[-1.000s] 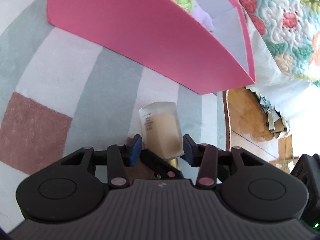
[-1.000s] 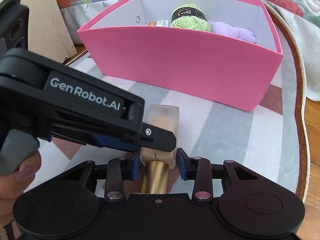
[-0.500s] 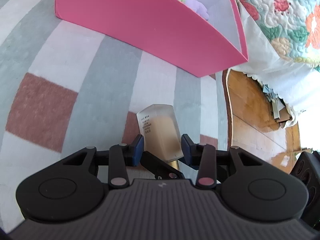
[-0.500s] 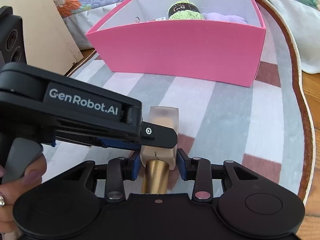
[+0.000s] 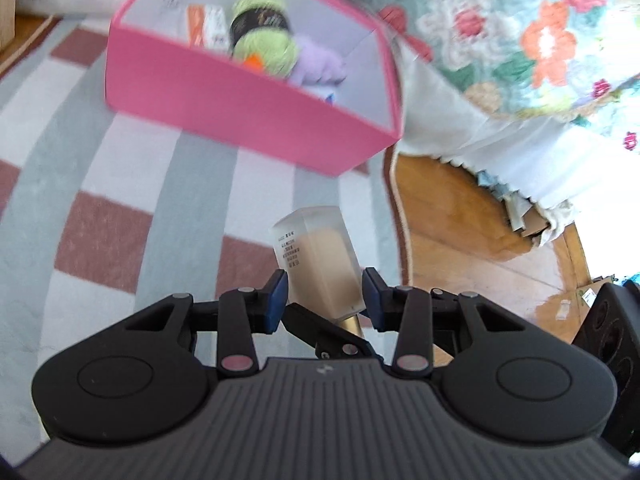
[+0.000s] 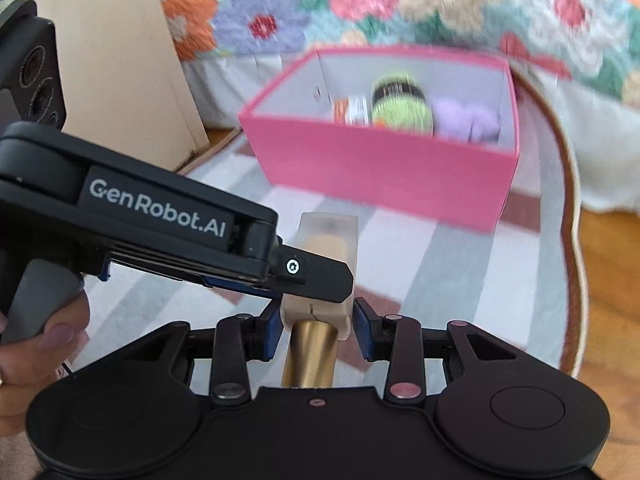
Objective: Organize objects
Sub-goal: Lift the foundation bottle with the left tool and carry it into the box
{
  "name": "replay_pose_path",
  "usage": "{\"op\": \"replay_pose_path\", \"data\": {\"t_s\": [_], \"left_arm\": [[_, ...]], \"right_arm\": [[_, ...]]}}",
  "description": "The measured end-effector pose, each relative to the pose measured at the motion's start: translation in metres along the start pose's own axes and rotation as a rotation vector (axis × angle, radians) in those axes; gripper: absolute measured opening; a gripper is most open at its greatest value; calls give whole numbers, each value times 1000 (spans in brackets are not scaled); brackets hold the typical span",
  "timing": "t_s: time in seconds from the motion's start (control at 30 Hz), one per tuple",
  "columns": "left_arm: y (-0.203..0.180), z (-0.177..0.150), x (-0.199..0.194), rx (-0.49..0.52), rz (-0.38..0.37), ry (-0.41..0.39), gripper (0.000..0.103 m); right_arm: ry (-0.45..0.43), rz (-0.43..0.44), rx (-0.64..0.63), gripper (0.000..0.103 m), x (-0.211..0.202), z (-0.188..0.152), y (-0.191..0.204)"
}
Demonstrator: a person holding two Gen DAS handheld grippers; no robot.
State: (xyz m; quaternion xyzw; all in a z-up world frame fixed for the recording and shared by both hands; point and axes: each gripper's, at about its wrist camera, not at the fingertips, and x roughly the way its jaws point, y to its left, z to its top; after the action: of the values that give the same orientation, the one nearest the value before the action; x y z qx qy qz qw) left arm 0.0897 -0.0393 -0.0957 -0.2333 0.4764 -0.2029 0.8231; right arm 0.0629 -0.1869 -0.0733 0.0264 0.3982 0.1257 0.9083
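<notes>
A frosted bottle (image 5: 320, 260) of beige liquid with a gold cap (image 6: 310, 354) hangs above the striped rug, its base tilted toward the pink box (image 5: 240, 108). My left gripper (image 5: 325, 300) is shut on the bottle's body. My right gripper (image 6: 318, 320) is shut on its shoulder just above the cap. In the right wrist view the left gripper's black body (image 6: 160, 216) crosses from the left, held by a hand (image 6: 36, 344). The pink box (image 6: 380, 168) holds green yarn (image 5: 264, 36), a purple soft item (image 5: 316, 64) and a small orange and white pack (image 5: 204, 28).
A striped grey, white and red rug (image 5: 120, 200) covers the floor, with bare wood floor (image 5: 460, 220) past its right edge. A bed with a floral quilt (image 5: 520, 32) and white skirt stands behind the box. A cardboard panel (image 6: 120, 60) leans at the far left.
Both grippers have risen together with the bottle and drawn back from the pink box. More of the box's inside shows now. The left jaws have closed a little on the bottle.
</notes>
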Motion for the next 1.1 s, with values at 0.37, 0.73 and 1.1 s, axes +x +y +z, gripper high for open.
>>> {"op": "replay_pose_path", "data": {"t_s": [0.37,0.73,1.1], "left_arm": [[-39,45,-43,135,-19,-122,39],[-59,121,-53,230,-15,-241,39],[-63,190,17,244,-67,-155,38]], "right_arm": [[-182,-30,-152,42,-33,50,5],[-297,-47,-183,42,-22,125,-12],[-233,-136,-181,41,25,165,-66]]}}
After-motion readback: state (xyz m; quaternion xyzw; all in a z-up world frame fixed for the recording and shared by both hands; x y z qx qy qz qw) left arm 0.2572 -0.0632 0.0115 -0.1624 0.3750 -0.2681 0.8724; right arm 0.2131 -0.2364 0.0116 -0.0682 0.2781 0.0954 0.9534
